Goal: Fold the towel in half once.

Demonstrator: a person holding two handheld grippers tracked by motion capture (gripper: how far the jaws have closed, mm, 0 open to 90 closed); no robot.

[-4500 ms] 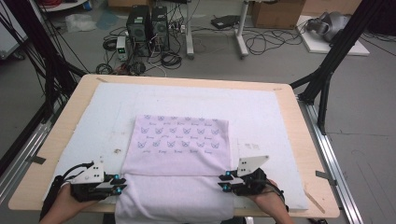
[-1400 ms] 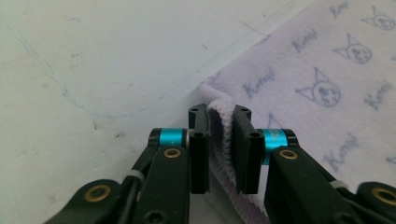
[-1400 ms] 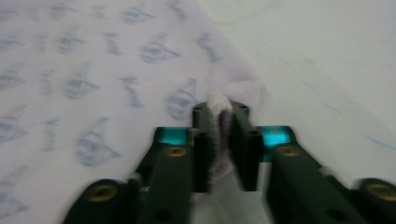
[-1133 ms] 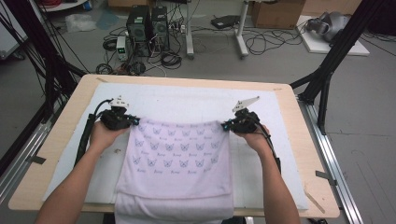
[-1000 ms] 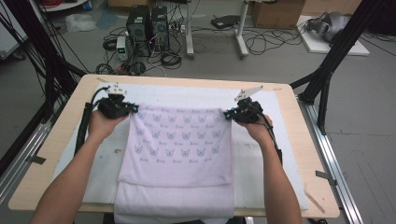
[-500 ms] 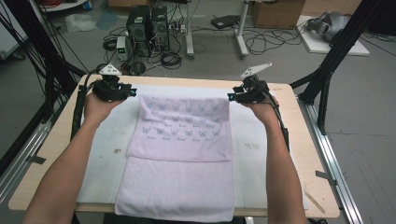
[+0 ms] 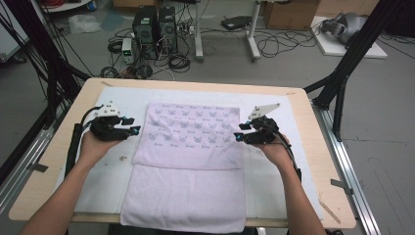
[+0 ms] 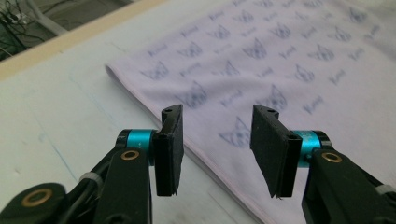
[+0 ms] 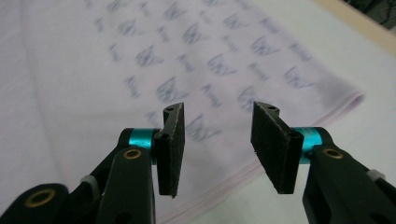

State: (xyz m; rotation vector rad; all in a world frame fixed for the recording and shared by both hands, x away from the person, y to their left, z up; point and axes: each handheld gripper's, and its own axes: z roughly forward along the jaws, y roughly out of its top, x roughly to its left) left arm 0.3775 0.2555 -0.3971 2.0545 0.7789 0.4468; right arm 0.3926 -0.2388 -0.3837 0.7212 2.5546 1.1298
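Observation:
A pale lilac towel point(image 7: 191, 132) with a cat print lies folded on the white mat point(image 7: 112, 171); its printed half lies flat over the far part and a plain half point(image 7: 183, 196) reaches the table's near edge. My left gripper point(image 7: 131, 128) hovers at the towel's left edge, and its jaws have just been opening with nothing between them. In the left gripper view the gripper point(image 8: 217, 135) stands open above the towel's folded edge point(image 8: 154, 102). My right gripper point(image 7: 241, 134) is at the right edge. Its jaws point(image 9: 217, 135) have just opened and stand empty over the towel point(image 9: 140, 70).
The mat covers most of a wooden table point(image 7: 39, 191). Beyond the far edge, computer towers point(image 7: 154, 24), cables and a cardboard box point(image 7: 288, 12) sit on the floor. Black frame posts point(image 7: 342, 73) stand at both sides, and metal rails point(image 7: 352, 171) run along the table.
The grippers carried the towel's near edge to the far side, folding it over. They let it go, opened, and drew back toward the person to the towel's left and right edges.

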